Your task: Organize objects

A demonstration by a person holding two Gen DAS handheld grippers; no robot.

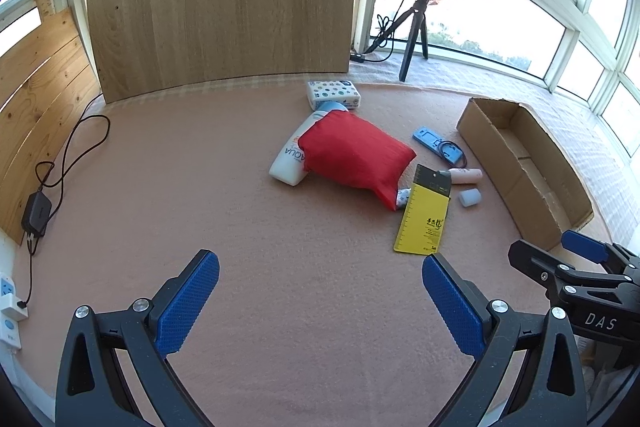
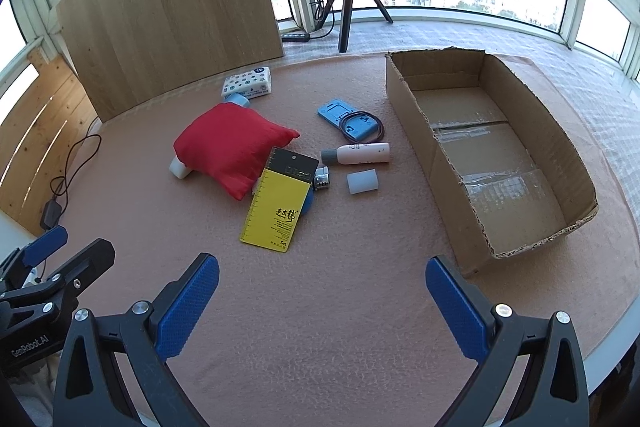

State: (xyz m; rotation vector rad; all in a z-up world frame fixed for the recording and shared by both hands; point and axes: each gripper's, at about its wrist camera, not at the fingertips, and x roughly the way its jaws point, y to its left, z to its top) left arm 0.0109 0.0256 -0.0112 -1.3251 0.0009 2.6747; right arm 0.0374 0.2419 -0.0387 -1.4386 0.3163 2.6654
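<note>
Left wrist view: left gripper (image 1: pixel 320 299) spread wide, nothing between its ribbed blue pads, hovering over bare pink felt-like cloth (image 1: pixel 200 187) at lower centre. Clutter sits centre frame: soft red pouch (image 1: pixel 356 155) draped over a white AQUA bottle (image 1: pixel 288 159), patterned tissue pack (image 1: pixel 334 93) behind, flat yellow card (image 1: pixel 424 215) in front. Cardboard box (image 1: pixel 532 163) at right edge.

Right wrist view: right gripper (image 2: pixel 322 301) likewise wide apart and empty, low centre. Box (image 2: pixel 412 107) upper right, open-topped, torn rim, taped floor, nothing inside. Beside it: blue plastic holder (image 2: pixel 352 121) with a looped cord, pink-white tube (image 2: pixel 360 153), small pale cylinder (image 2: pixel 362 181).

Risks, judged: cylinder and tube may roll when nudged; thin card hard to pinch off cloth; lifting pouch could drag bottle.
</note>
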